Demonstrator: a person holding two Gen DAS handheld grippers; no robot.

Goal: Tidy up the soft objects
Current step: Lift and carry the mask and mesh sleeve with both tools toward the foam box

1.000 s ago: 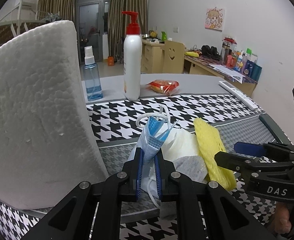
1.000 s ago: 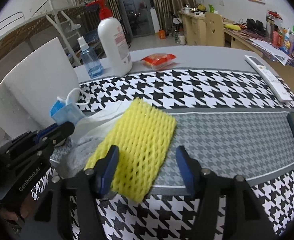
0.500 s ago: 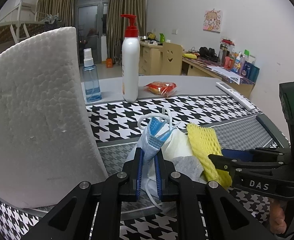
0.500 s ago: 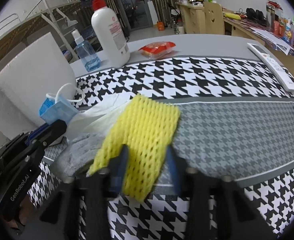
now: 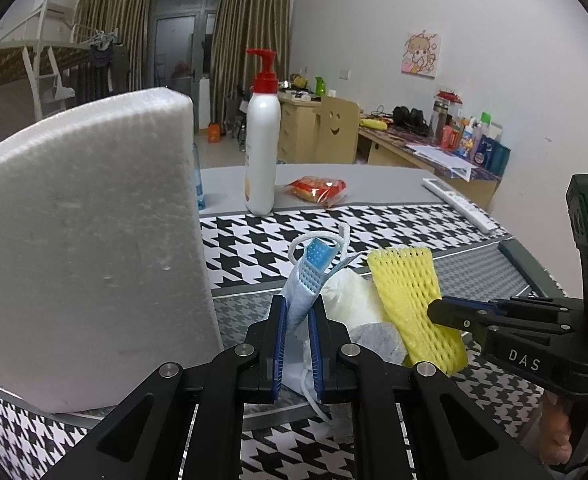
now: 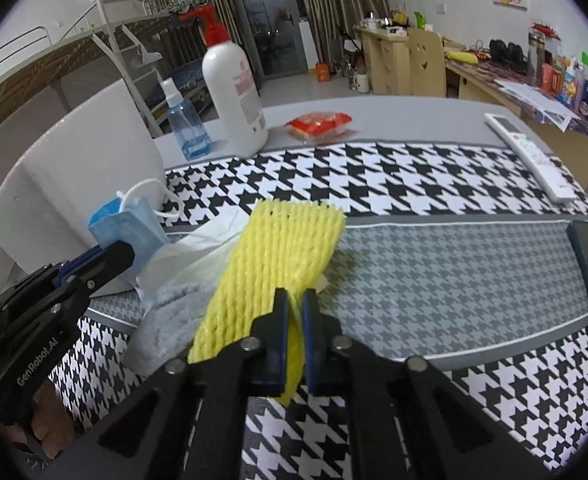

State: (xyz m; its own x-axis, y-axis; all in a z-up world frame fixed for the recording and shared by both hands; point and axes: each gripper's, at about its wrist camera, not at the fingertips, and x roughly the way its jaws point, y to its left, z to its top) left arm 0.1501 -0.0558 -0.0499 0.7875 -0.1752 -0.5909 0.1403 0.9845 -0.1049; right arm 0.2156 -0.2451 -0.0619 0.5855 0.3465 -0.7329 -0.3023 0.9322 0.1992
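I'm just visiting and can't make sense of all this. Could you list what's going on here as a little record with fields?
Setting: table with a black-and-white checked cloth
Left gripper: shut on a blue face mask
Right gripper: jaws closing, pinching the near end of a yellow foam net
Pile between them: white plastic bag, grey cloth
Left side: white foam block, standing upright
Far side: pump bottle, blue spray bottle, red snack packet, remote control

"DAS" and "GenRobot.AI" on tongs (image 5: 454, 316)
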